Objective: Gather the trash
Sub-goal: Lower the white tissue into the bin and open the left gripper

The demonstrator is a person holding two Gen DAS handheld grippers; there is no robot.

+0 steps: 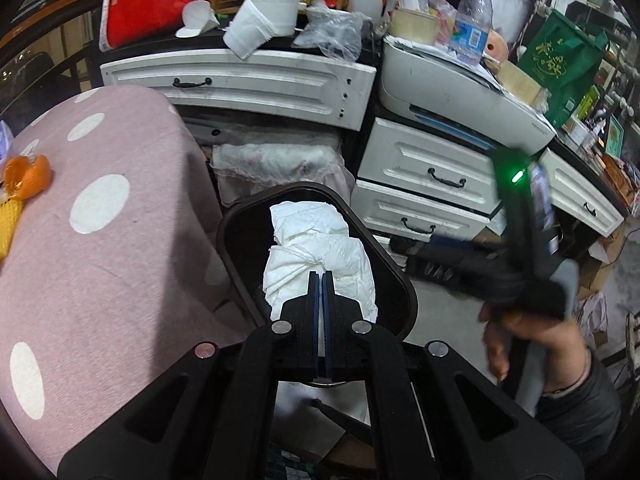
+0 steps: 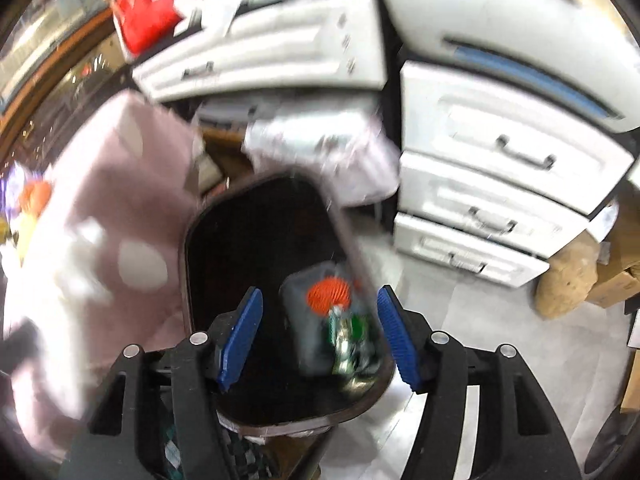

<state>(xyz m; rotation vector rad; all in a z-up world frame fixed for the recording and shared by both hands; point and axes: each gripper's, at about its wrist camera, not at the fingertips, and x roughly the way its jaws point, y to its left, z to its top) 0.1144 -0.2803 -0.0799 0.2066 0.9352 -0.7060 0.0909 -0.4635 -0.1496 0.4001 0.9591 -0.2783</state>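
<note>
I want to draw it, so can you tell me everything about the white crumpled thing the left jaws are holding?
The tissue wad looks like soft white paper, scrunched into a long wrinkly bundle with a pinched waist in the middle. Its near end is clamped between the shut jaws of the left gripper, so it hangs out over the dark opening of the bin. Whether it touches the bin cannot be told.

The trash bin (image 1: 394,276) looks like glossy dark plastic, with crumpled white tissue paper (image 1: 320,252) over it. Beside it, the pink polka-dot cover (image 1: 100,240) is soft, matt, slightly fuzzy cloth. The white drawers (image 1: 424,168) have a smooth painted finish with black metal handles (image 1: 447,179), and the water bottle (image 1: 472,20) is clear plastic.
</note>
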